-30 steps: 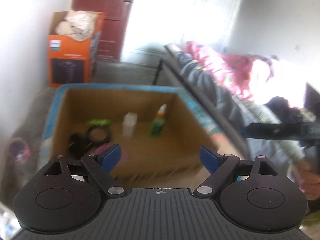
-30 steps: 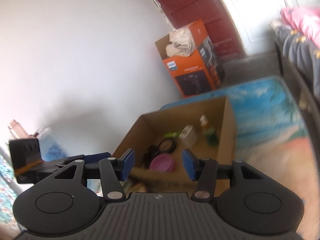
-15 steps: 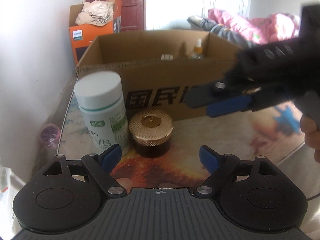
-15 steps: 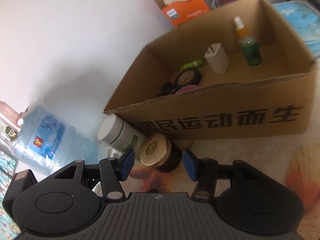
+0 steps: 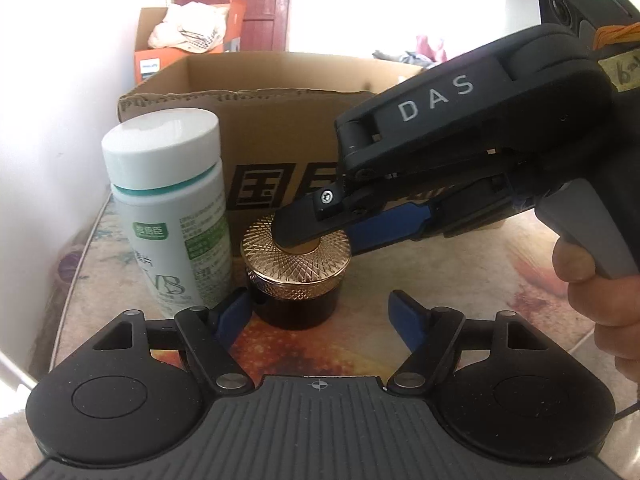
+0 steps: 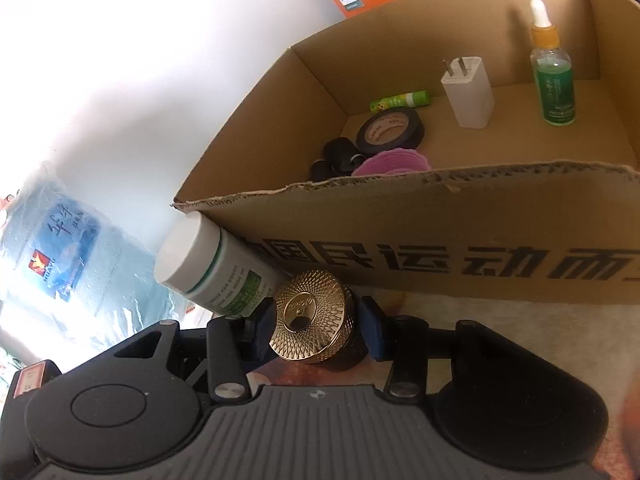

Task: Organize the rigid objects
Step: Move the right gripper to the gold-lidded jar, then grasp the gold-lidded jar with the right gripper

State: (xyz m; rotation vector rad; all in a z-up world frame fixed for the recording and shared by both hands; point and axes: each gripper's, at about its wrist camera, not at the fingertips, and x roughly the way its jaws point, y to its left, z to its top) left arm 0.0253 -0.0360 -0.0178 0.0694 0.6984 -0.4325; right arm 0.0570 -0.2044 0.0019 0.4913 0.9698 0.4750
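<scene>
A dark jar with a gold knurled lid [image 5: 295, 260] stands on the table in front of an open cardboard box [image 5: 276, 128], next to a white supplement bottle [image 5: 172, 208]. My right gripper [image 6: 318, 330] straddles the jar [image 6: 312, 320], a blue pad on each side of the lid, jaws still apart. In the left wrist view the right gripper [image 5: 316, 220] reaches in from the right over the lid. My left gripper [image 5: 320, 316] is open and empty just in front of the jar.
The box [image 6: 440, 248] holds a dropper bottle [image 6: 552, 76], a white charger [image 6: 466, 92], a tape roll [image 6: 390, 130], a green glue stick [image 6: 400, 101], a pink lid [image 6: 392, 162] and black pieces. An orange carton [image 5: 180, 56] stands behind. A blue water jug [image 6: 68, 248] is at the left.
Both grippers came down from above the box to the table in front of it. The right gripper moved in around the gold-lidded jar; the left drew close to it.
</scene>
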